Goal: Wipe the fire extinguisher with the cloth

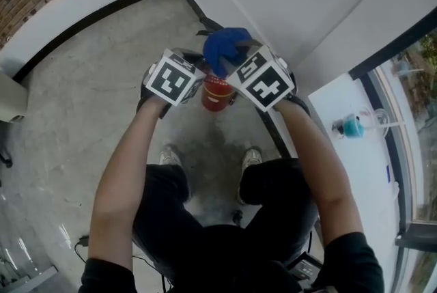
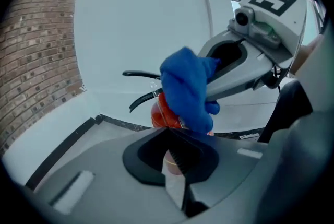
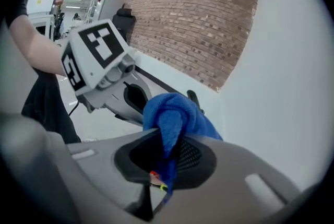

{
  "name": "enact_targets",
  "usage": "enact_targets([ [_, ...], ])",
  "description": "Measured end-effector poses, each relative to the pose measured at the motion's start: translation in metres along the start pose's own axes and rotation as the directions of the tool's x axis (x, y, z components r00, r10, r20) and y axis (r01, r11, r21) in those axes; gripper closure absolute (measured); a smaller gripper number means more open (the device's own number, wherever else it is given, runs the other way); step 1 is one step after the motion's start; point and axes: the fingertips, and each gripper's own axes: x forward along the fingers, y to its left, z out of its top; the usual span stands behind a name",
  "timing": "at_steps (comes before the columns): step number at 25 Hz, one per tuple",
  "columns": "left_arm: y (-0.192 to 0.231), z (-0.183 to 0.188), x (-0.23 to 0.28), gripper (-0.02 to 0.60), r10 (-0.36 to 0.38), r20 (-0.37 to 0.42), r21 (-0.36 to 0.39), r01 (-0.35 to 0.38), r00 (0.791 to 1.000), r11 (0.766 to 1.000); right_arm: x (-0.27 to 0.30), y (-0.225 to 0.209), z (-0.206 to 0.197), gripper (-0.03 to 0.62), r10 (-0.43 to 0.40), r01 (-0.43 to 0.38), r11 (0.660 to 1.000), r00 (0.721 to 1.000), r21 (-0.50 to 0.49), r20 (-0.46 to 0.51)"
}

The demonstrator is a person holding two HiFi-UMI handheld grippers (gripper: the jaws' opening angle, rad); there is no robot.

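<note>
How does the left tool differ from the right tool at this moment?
The left tool is shut and empty; the right tool is shut on the blue cloth. The left tool sits beside the red fire extinguisher; the right tool holds the cloth over its top. Both point downward toward the fire extinguisher.

One fire extinguisher (image 1: 217, 95), red, far side. One cloth (image 1: 225, 49), blue, just above it. Two grippers: left gripper (image 2: 175, 160), right gripper (image 3: 163, 163). Two marker cubes (image 1: 174, 76), one on each. Two forearms (image 1: 123, 169), bare. Two shoes (image 1: 168, 156), near, on floor (image 1: 82, 100). One teal object (image 1: 352, 126), right, on white ledge (image 1: 328, 104).
</note>
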Motion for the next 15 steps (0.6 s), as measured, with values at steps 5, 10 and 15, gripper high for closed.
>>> enact_targets([
  [5,-0.002,-0.006,-0.005,0.574,0.004,-0.005,0.005,-0.004,1.000,1.000,0.015,0.019,-0.009,0.548,0.024,-0.024,1.000,0.999,0.004,-0.034],
  [10,-0.004,-0.026,-0.008,0.575,0.017,-0.078,0.051,-0.013,0.997,0.999,0.032,0.051,-0.026,0.548,0.087,-0.085,0.996,0.994,0.024,-0.073],
  [15,0.004,-0.041,-0.022,0.575,0.043,-0.089,0.014,-0.042,0.995,0.999,0.047,0.089,-0.052,0.548,0.220,-0.215,0.975,0.962,0.050,-0.160],
])
